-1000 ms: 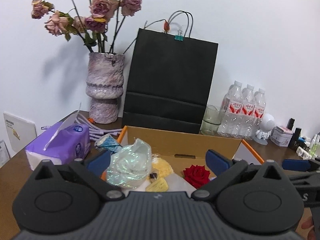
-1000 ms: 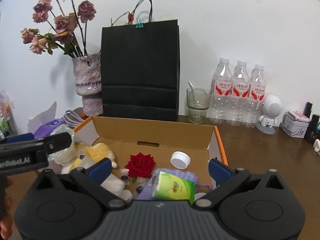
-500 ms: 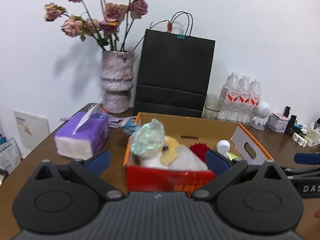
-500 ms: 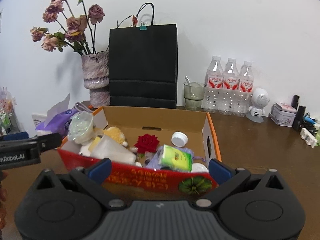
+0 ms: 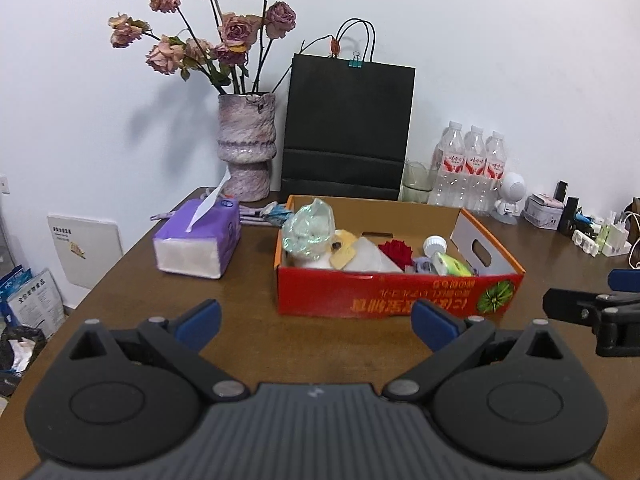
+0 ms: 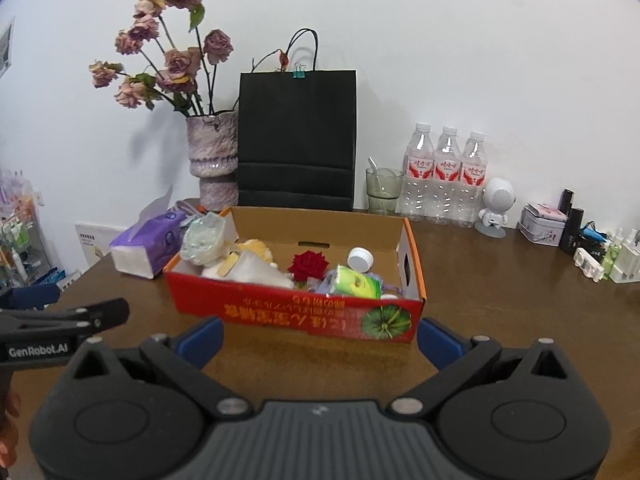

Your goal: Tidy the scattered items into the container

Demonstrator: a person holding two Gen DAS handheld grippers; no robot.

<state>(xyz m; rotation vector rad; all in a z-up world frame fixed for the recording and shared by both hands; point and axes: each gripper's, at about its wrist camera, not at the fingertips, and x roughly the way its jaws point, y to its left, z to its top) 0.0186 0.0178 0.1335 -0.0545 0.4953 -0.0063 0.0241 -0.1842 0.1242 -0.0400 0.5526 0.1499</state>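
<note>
Both hand-held grippers, left (image 5: 316,320) and right (image 6: 320,338), gape empty before the seemingly full box (image 5: 396,298)

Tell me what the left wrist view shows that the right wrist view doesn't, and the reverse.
Left wrist only: the left tongs, open and empty, and a crumpled dark bag on the floor.
Right wrist only: the right tongs, open and empty, the spoon in the green glass, and a cluttered shelf at far left.
Both: the red box, filled with items, the purple tissue pack, vase and black bag.
</note>
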